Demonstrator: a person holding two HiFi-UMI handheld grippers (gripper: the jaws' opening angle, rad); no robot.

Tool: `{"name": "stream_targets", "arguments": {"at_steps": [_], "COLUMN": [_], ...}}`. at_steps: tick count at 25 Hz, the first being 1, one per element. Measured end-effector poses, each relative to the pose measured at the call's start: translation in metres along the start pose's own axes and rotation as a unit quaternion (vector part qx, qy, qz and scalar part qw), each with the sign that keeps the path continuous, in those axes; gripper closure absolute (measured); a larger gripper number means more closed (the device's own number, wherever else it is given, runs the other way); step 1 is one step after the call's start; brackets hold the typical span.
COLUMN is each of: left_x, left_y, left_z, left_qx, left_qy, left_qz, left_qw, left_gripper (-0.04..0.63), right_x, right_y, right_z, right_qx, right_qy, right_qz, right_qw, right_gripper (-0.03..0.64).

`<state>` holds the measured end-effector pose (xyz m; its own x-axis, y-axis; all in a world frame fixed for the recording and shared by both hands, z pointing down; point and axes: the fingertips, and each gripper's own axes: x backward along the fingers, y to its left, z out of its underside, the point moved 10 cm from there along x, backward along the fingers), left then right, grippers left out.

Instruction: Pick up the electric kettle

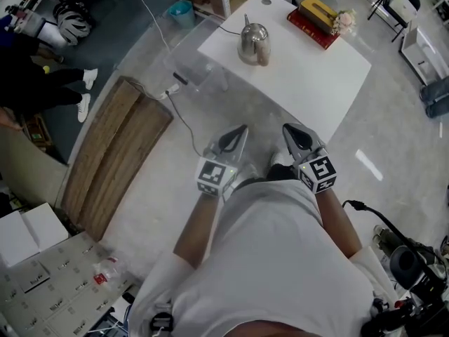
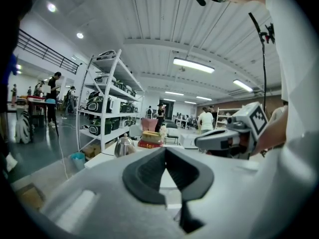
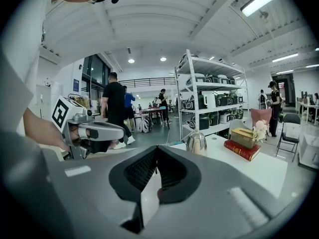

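The electric kettle (image 1: 253, 44) is a shiny steel pot with a knob lid, standing near the far left edge of the white table (image 1: 316, 83). It also shows small in the left gripper view as the kettle (image 2: 124, 147) and in the right gripper view as the kettle (image 3: 196, 143). My left gripper (image 1: 241, 130) and right gripper (image 1: 287, 128) are held side by side close to my body, well short of the table. Both point toward it. Each has its jaws shut with nothing between them.
A red book (image 1: 311, 29) with a yellow box (image 1: 317, 11) and flowers (image 1: 344, 21) lies at the table's far end. A cable (image 1: 184, 121) runs over the floor past a wooden panel (image 1: 116, 153). A shelf of appliances (image 2: 107, 113) and a folding chair (image 1: 396, 4) stand beyond.
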<state>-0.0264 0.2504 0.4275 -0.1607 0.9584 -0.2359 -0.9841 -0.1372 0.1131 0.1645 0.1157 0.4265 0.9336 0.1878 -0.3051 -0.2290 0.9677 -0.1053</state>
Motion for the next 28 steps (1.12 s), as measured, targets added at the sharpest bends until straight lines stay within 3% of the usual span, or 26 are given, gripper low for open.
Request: {"name": "stream_targets", "arguments": {"at_steps": [13, 28], "left_x": [-0.011, -0.076], "left_y": [0.014, 0.049], "left_z": [-0.004, -0.02], "left_qx": [0.007, 0.013], "left_qy": [0.001, 0.006], "left_qz": [-0.025, -0.046], "left_qw": [0.9996, 0.9988], "left_gripper": [0.594, 0.594], "right_x": [-0.024, -0.083], "right_y": [-0.02, -0.096], "right_z": [-0.007, -0.027], "right_qx": [0.005, 0.003], "right_qy": [0.003, 0.007], "right_qz": [-0.025, -0.065], "right_qw": [1.0, 0.998], "right_gripper": [0.614, 0.614]}}
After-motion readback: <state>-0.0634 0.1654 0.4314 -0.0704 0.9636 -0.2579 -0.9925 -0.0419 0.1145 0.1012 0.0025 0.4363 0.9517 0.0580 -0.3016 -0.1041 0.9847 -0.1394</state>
